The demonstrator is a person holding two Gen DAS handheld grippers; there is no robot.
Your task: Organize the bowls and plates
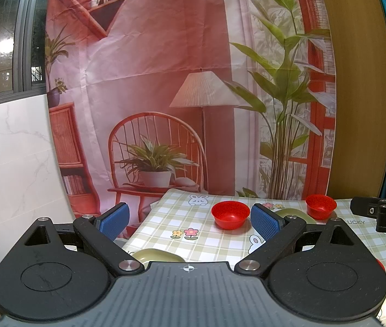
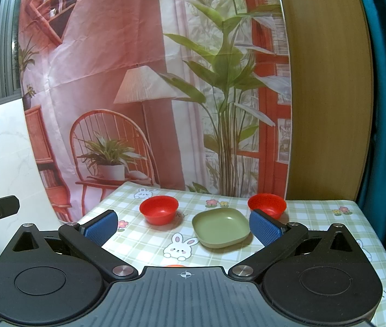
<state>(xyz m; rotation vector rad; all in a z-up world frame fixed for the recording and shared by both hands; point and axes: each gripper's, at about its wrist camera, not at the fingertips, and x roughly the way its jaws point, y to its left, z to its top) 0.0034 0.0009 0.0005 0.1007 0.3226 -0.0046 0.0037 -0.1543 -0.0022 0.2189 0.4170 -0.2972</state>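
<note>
Two red bowls and a green plate sit on the checked cloth that covers the bench [image 2: 315, 218]. In the right wrist view the green plate [image 2: 221, 227], square with rounded corners, lies upright near the middle of the cloth, just above a printed rabbit. The left red bowl [image 2: 159, 209] stands to the plate's left and a little farther back, apart from it. The right red bowl [image 2: 267, 205] stands behind the plate's right corner, partly hidden by a blue finger pad. A sliver of something red-orange [image 2: 175, 265] shows at the gripper body's front edge; what it is cannot be told.

The right gripper [image 2: 183, 227] hangs above the near side of the bench with its fingers spread wide and nothing between them; the plate lies in the gap, below and beyond the pads.

In the left wrist view the left gripper [image 1: 190, 219] is likewise spread wide and empty, over the bench's left edge. A second green plate [image 1: 156, 256] peeks out just past its body, mostly covered. The near red bowl [image 1: 230, 214] sits between its fingers in the view, on the cloth.

Behind the bench hangs a printed backdrop [image 2: 138, 81] showing a chair, lamp and plants.
</note>
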